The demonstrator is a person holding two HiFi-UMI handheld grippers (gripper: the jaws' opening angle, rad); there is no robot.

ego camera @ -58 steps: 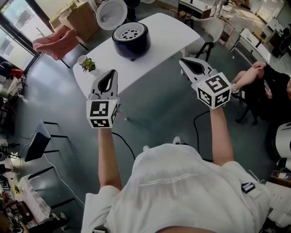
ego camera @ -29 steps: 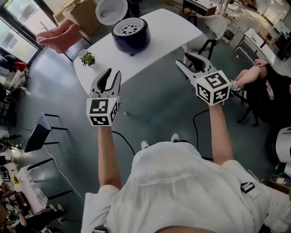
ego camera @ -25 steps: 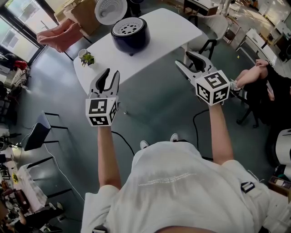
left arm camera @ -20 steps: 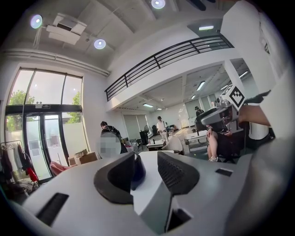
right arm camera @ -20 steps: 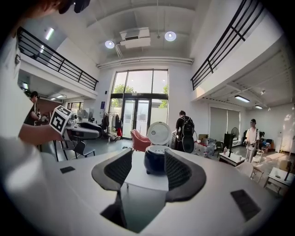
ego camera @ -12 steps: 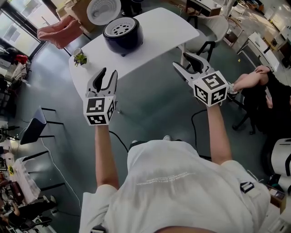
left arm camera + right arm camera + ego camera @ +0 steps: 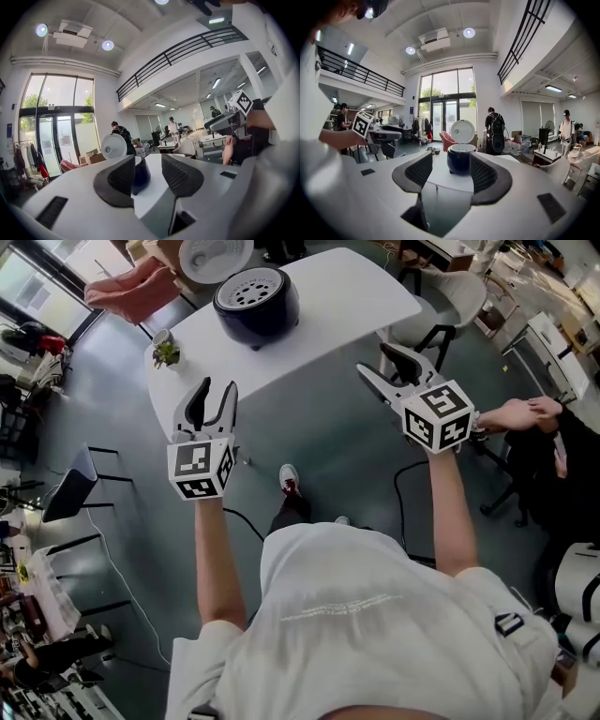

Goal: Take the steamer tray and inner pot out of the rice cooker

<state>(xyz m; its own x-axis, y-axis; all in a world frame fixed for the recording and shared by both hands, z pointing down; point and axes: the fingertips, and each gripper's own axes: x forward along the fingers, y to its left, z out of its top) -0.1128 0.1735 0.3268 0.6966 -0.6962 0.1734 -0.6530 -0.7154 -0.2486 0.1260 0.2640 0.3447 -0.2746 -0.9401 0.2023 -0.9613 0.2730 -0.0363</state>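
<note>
A dark blue rice cooker (image 7: pixel 255 304) stands on the white table (image 7: pixel 352 294), its white lid (image 7: pixel 214 256) swung up and back. The white perforated steamer tray (image 7: pixel 249 284) lies in its top; the inner pot is hidden beneath. Both grippers are held in the air short of the table's near edge, apart from the cooker. My left gripper (image 7: pixel 215 395) and right gripper (image 7: pixel 377 362) are open and have just been opening, with nothing between them. The cooker (image 7: pixel 140 172) shows far off between the left jaws and likewise the cooker (image 7: pixel 460 162) between the right jaws.
A small potted plant (image 7: pixel 166 350) sits at the table's left corner. A white chair (image 7: pixel 448 298) stands beyond the right end, a dark chair (image 7: pixel 71 499) at left. A seated person's hands (image 7: pixel 525 413) are at right. A cable (image 7: pixel 405 486) lies on the floor.
The person has stepped toward the table, one shoe now showing on the floor. Both grippers have come nearer the table's edge, and the left jaws stand wider apart.
</note>
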